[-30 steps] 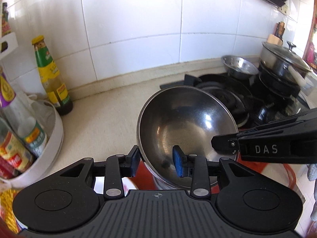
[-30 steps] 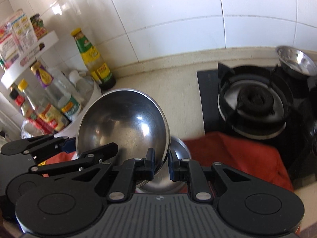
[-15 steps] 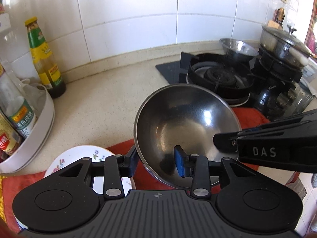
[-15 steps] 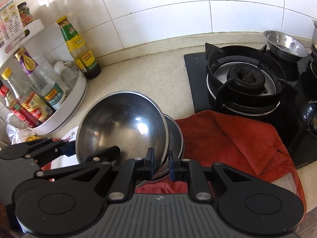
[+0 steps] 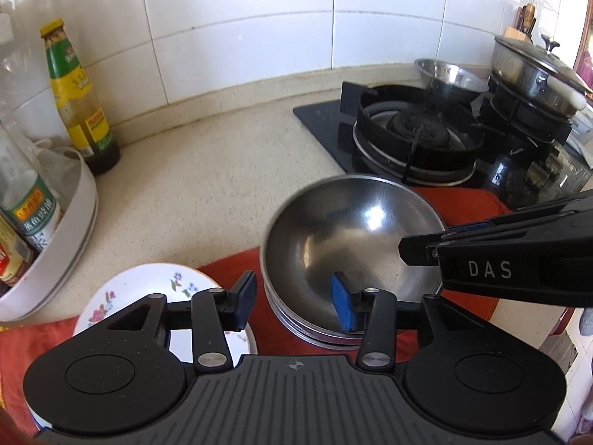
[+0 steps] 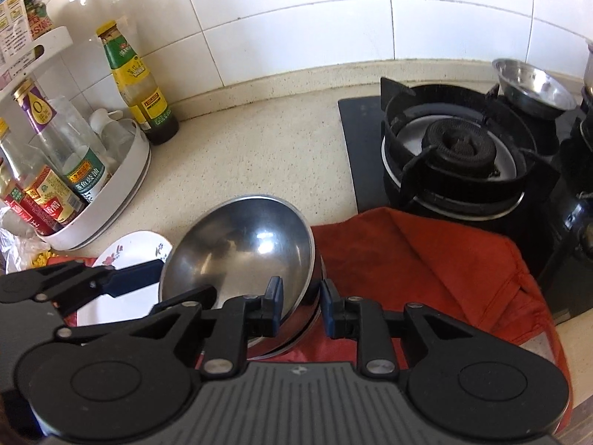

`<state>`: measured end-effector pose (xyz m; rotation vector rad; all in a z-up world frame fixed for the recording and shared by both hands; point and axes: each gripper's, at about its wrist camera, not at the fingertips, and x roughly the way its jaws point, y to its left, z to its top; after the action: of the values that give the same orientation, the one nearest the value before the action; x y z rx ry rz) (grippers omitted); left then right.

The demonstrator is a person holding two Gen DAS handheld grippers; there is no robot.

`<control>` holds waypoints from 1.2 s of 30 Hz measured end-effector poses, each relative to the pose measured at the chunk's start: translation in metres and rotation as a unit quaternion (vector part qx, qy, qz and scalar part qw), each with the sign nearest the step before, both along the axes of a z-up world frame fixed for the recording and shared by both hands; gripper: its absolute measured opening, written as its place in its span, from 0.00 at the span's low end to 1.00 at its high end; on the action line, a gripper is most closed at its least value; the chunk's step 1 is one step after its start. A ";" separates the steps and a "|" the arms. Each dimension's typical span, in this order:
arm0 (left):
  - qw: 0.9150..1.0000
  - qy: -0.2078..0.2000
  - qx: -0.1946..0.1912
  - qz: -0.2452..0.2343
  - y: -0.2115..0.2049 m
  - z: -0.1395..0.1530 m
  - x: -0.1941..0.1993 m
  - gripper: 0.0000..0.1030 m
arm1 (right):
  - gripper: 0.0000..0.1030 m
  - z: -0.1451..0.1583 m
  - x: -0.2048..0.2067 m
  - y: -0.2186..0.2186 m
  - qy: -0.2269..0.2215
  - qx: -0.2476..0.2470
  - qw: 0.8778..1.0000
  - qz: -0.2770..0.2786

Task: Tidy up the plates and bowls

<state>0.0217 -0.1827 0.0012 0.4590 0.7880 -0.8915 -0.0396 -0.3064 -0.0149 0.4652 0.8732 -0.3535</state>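
Note:
A large steel bowl [image 5: 352, 244] sits nested on a stack of steel bowls [image 5: 315, 333] on a red cloth [image 6: 426, 259]. My left gripper [image 5: 292, 300] straddles the bowl's near-left rim. Its jaws are opening, one blue pad inside the bowl, the other outside, and neither presses. My right gripper [image 6: 302, 306] straddles the rim on the opposite side, also opening with a gap at each pad. In the left wrist view the right gripper [image 5: 481, 259] reaches in from the right. A white floral plate [image 5: 148, 289] lies on the cloth left of the bowls.
A gas stove [image 6: 456, 155] stands right of the cloth, with a small steel bowl [image 6: 533, 89] and a lidded pot [image 5: 533, 70] behind it. At the left, a white rack [image 6: 111, 193] holds sauce bottles. A green-capped bottle [image 6: 137, 81] stands by the tiled wall.
The steel bowl has come down and settled onto the stacked bowls. Both grippers sank with it, and their jaws have spread off its rim.

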 end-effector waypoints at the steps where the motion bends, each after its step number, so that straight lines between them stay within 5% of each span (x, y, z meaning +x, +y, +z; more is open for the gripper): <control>1: 1.000 0.000 -0.003 -0.001 0.002 0.002 0.000 0.56 | 0.26 0.002 -0.002 0.001 -0.002 -0.001 1.000 0.001; 17: 0.998 -0.004 -0.041 -0.054 0.034 0.025 -0.027 0.65 | 0.26 0.024 -0.019 0.024 -0.020 -0.011 0.999 0.030; 36: 0.994 0.020 -0.058 -0.089 0.064 0.000 -0.049 0.67 | 0.26 0.018 -0.011 0.015 -0.022 0.000 0.999 0.025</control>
<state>-0.0269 -0.1191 0.0016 0.4137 0.7356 -1.1100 -0.0510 -0.2917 0.0034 0.4488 0.8399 -0.2966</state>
